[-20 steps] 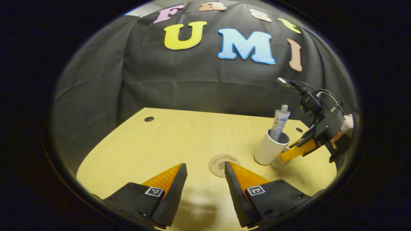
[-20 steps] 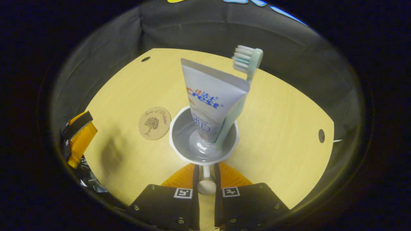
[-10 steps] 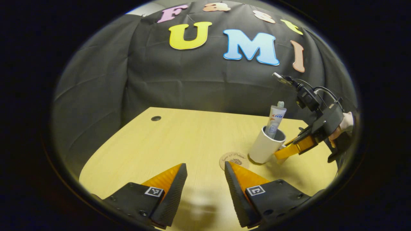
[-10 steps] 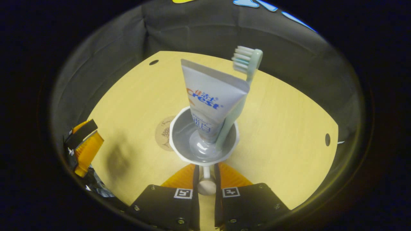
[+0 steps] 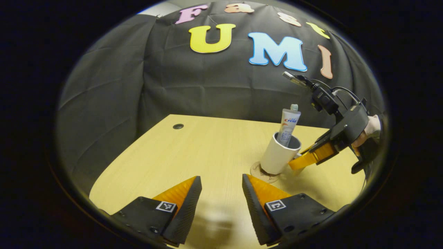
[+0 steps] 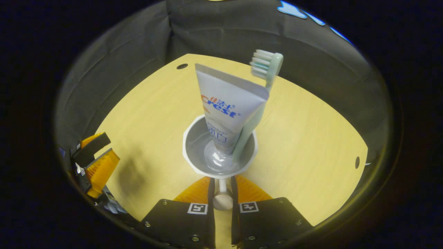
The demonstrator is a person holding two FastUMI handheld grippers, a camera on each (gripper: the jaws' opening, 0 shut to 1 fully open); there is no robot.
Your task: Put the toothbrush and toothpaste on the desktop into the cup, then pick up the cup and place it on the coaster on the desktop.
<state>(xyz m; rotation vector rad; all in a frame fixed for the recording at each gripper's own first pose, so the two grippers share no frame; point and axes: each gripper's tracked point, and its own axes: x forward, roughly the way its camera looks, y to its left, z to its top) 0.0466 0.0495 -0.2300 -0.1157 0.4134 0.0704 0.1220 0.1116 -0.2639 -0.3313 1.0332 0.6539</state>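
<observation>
Coaster (image 5: 263, 172) mostly hidden beneath cup (image 5: 278, 156); only near rim shows in left gripper view. Cup handle (image 6: 222, 198) partly covered by right gripper (image 6: 222, 188), fingers clamped on it. Toothbrush (image 6: 267, 65) stem concealed behind toothpaste (image 6: 226, 103); both stand upright in cup. Desk (image 5: 193, 152) pale wood, cable hole (image 5: 178, 126) near far left corner, black cloth wall behind. Left gripper (image 5: 221, 188) over near edge, fingers spread, empty. Hand (image 5: 367, 133) cut off at right.
</observation>
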